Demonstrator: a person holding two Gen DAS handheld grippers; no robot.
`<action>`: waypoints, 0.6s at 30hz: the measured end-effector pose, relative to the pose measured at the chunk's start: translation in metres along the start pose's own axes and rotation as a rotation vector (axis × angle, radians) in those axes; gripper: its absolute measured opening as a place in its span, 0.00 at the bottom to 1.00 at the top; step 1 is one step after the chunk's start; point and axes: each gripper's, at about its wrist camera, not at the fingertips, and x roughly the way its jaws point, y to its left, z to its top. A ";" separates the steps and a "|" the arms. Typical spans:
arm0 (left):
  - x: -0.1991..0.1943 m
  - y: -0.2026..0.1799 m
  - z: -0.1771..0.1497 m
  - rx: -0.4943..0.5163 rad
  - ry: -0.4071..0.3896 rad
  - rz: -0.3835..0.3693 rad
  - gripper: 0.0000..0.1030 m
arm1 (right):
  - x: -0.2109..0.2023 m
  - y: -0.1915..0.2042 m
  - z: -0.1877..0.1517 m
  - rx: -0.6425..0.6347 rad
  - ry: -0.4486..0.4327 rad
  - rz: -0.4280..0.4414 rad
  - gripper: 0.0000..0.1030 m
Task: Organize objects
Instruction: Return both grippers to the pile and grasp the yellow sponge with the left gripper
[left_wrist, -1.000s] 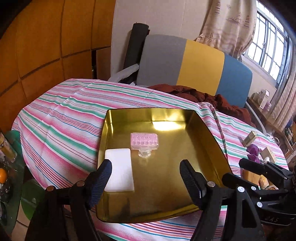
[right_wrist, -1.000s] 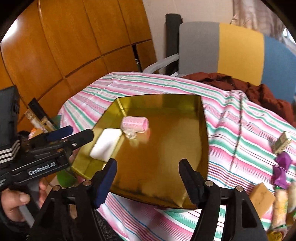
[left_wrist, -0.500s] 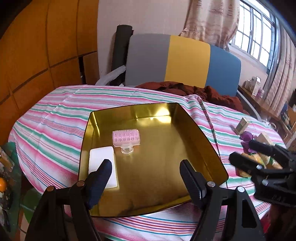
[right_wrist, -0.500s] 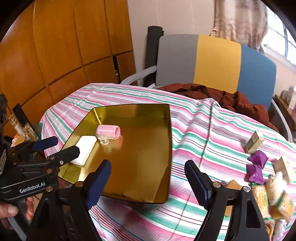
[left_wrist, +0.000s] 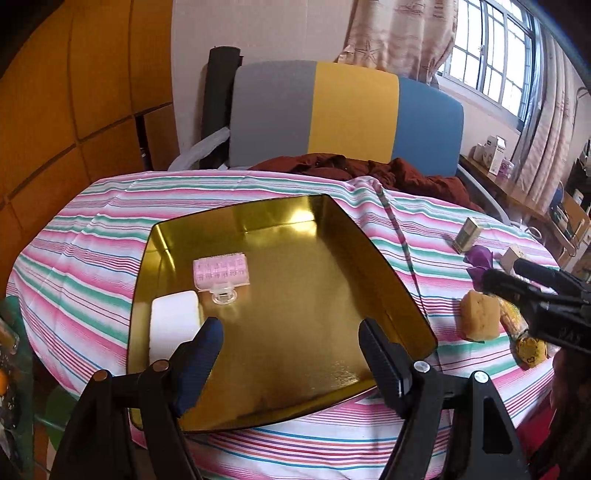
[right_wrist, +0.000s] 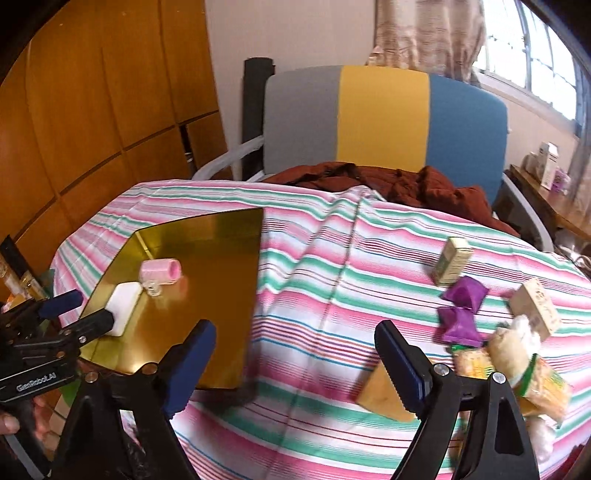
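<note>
A gold metal tray (left_wrist: 303, 325) lies on the striped tablecloth and holds a pink hair roller (left_wrist: 220, 272) and a white block (left_wrist: 173, 325). My left gripper (left_wrist: 290, 332) hangs open over the tray's near part, with nothing between its fingers. My right gripper (right_wrist: 295, 328) is over the cloth to the right of the tray (right_wrist: 221, 258); its jaws are opening and nothing is between them. A yellow sponge (right_wrist: 384, 391) lies just below its right finger. Purple pouches (right_wrist: 461, 306), small boxes (right_wrist: 452, 260) and snack packets (right_wrist: 517, 362) lie further right.
A chair with a grey, yellow and blue back (left_wrist: 347, 118) stands behind the table, a brown cloth (left_wrist: 369, 170) heaped on it. Wooden wall panels (right_wrist: 92, 110) are at the left. The table edge drops off at the near left, beside clutter (left_wrist: 7, 369).
My right gripper has swung right, from over the tray to the cloth near the sponge, and its jaws have widened. The left gripper has shifted a little over the tray and stays open.
</note>
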 end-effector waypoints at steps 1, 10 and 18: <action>0.001 -0.002 -0.001 0.004 0.002 -0.004 0.75 | -0.001 -0.003 0.000 0.004 -0.003 -0.005 0.86; 0.004 -0.015 0.004 -0.005 0.013 -0.107 0.75 | -0.004 -0.013 0.005 0.025 -0.038 -0.059 0.88; 0.007 -0.044 0.012 0.060 0.040 -0.202 0.75 | -0.016 -0.063 0.015 0.067 -0.063 -0.129 0.90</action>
